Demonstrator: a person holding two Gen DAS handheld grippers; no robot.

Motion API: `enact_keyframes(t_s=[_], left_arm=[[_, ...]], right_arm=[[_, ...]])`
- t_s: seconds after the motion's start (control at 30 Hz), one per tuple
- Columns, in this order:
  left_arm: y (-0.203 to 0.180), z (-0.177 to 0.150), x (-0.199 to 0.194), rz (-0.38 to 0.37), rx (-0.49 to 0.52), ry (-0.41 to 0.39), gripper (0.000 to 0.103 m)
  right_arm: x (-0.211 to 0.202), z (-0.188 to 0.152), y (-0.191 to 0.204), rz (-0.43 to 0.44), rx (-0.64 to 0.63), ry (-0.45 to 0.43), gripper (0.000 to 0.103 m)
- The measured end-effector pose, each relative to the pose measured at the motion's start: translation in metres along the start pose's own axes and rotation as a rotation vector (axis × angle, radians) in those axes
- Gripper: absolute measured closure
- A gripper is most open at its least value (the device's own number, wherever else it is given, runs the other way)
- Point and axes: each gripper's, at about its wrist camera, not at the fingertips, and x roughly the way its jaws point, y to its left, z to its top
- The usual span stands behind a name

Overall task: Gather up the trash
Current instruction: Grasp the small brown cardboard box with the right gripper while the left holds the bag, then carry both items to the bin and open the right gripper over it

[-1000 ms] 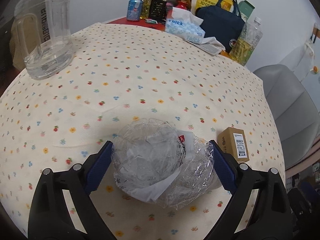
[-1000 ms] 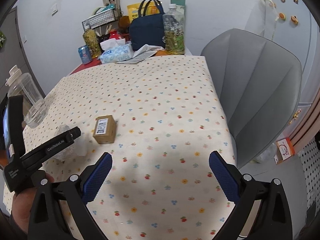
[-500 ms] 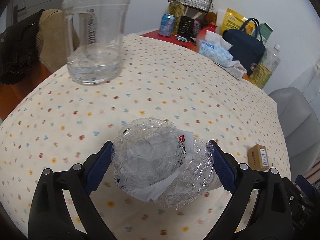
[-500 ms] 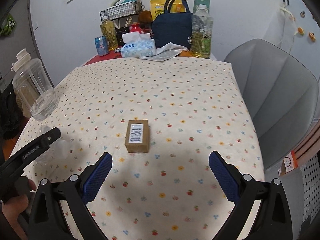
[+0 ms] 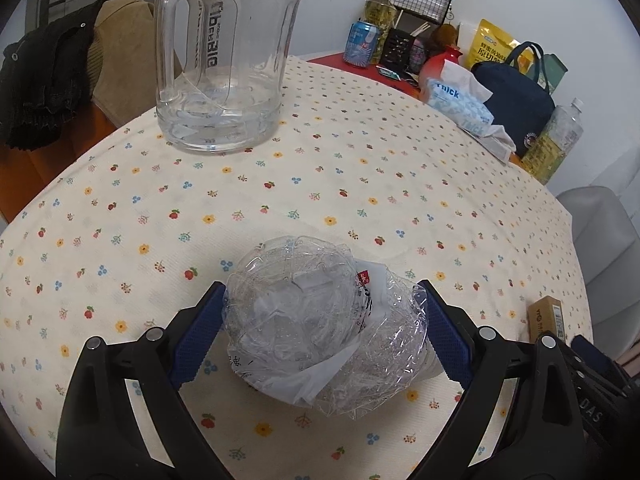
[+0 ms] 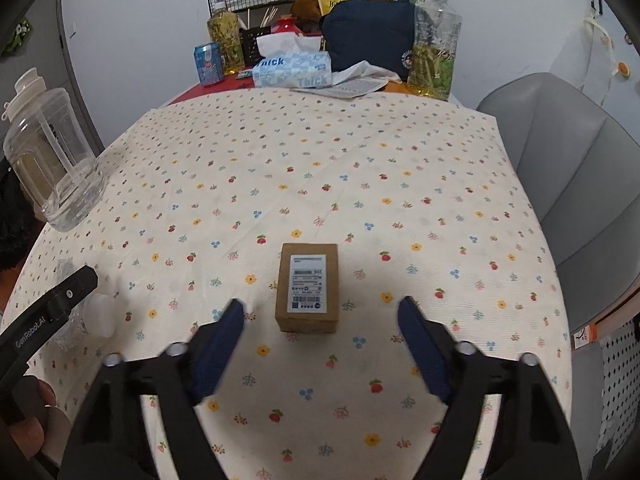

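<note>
A crumpled clear plastic bottle with a white label (image 5: 320, 320) is pinched between the blue pads of my left gripper (image 5: 320, 292), just above the flowered tablecloth (image 5: 320, 184). A small brown cardboard box with a white label (image 6: 308, 286) lies flat on the cloth. My right gripper (image 6: 320, 303) hovers over its near end, jaws closing, a pad on each side of the box with a gap left to both. In the left wrist view the box (image 5: 546, 318) lies at the far right. In the right wrist view a left finger (image 6: 60, 300) and the held plastic (image 6: 70, 332) show at the left edge.
A big clear water jug (image 5: 220, 60) stands at the table's left edge. At the back are a tissue box (image 6: 292, 70), a navy bag (image 6: 368, 36), bottles and a can. A grey chair (image 6: 560, 184) stands against the right side of the table.
My right gripper has come down and forward until the box lies between its fingertips, and its jaws have narrowed. My left gripper has carried the plastic bottle leftward toward the jug.
</note>
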Motion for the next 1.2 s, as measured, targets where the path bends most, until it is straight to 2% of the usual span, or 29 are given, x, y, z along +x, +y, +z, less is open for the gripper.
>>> enact_keyframes(t_s=[0.03,0.1,0.37,0.77,0.97,1.2], left_arm=[[-0.001,0.000,0.000,0.001,0.002,-0.003,0.011],[-0.004,0.000,0.000,0.002,0.008,-0.005,0.011],[-0.019,-0.006,-0.011,-0.007,0.041,-0.018,0.011],[-0.056,-0.022,-0.055,-0.038,0.109,-0.073,0.011],[-0.086,-0.041,-0.086,-0.071,0.170,-0.109,0.011],[-0.123,-0.064,-0.115,-0.120,0.242,-0.131,0.011]], right_arm=[[0.002,-0.001,0.001,0.008,-0.004,0.015,0.071],[0.004,-0.003,0.004,0.027,-0.009,0.037,0.072],[-0.025,-0.015,0.004,0.041,-0.023,-0.008,0.072],[-0.085,-0.030,-0.032,0.052,0.058,-0.084,0.072],[-0.115,-0.046,-0.057,0.026,0.084,-0.125,0.072],[-0.150,-0.070,-0.105,-0.017,0.157,-0.166,0.072]])
